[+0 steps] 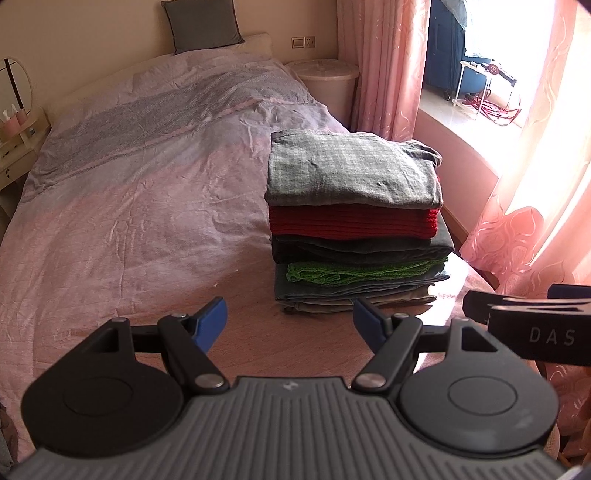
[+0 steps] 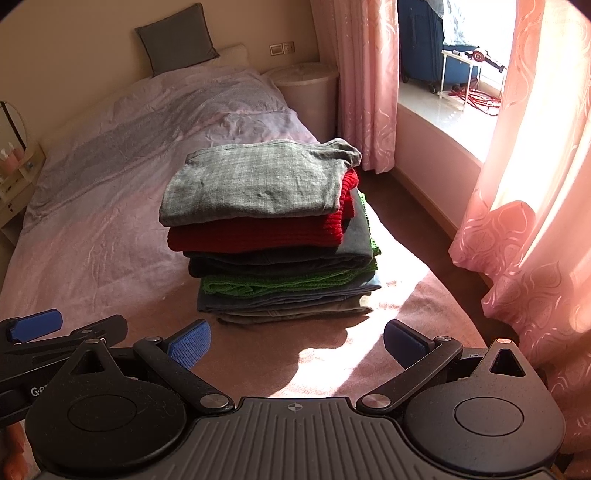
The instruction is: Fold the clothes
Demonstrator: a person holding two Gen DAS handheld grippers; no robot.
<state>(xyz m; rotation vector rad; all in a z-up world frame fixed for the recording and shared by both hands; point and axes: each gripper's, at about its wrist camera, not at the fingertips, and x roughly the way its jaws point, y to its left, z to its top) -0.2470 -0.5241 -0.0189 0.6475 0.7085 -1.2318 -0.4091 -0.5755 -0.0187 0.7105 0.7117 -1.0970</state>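
A stack of folded clothes [image 1: 354,221] sits on the pink bed [image 1: 129,221], near its right edge. On top is a grey checked garment [image 1: 351,170], then a red knit [image 1: 351,221], dark, green and denim pieces. The stack also shows in the right wrist view [image 2: 273,236]. My left gripper [image 1: 290,325] is open and empty, just short of the stack. My right gripper [image 2: 295,345] is open and empty, also short of the stack. The right gripper's body [image 1: 535,328] shows at the right of the left wrist view.
A grey pillow [image 1: 201,24] leans on the headboard wall. A white round bin [image 1: 328,85] stands beside the bed. Pink curtains [image 1: 535,184] hang at the right by a bright window. A bedside shelf [image 1: 18,136] is at the left.
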